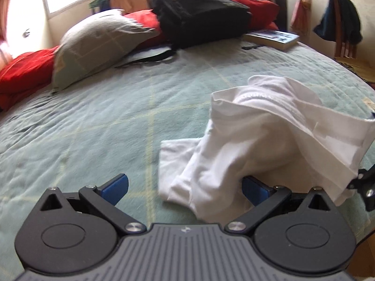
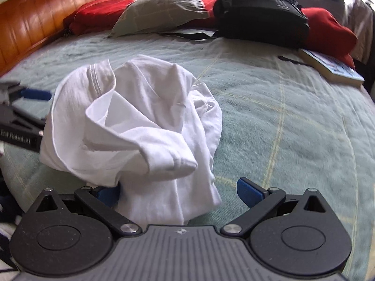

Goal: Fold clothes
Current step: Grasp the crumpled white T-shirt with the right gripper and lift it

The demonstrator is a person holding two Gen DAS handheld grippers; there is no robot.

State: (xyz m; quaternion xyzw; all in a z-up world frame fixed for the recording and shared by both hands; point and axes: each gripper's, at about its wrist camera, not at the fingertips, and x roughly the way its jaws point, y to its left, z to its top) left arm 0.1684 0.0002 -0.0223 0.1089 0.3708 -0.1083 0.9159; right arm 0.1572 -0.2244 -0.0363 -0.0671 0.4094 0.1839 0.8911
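A crumpled white T-shirt (image 1: 257, 140) lies in a heap on the green quilted bed (image 1: 117, 121). My left gripper (image 1: 185, 187) is open, its blue pads wide apart; the shirt's lower folds lie between them and cover part of the right pad. In the right wrist view the same shirt (image 2: 140, 121) is bunched in front of my right gripper (image 2: 180, 192), which is open with cloth hanging between its pads and hiding most of the left pad. The left gripper also shows at the left edge of the right wrist view (image 2: 25, 107).
At the head of the bed lie a grey pillow (image 1: 98, 39), red cushions (image 1: 25, 70), a black backpack (image 1: 201, 11) and a book (image 1: 271, 37). An orange headboard (image 2: 35, 21) runs along the left. A chair with dark clothes (image 1: 339, 21) stands at the right.
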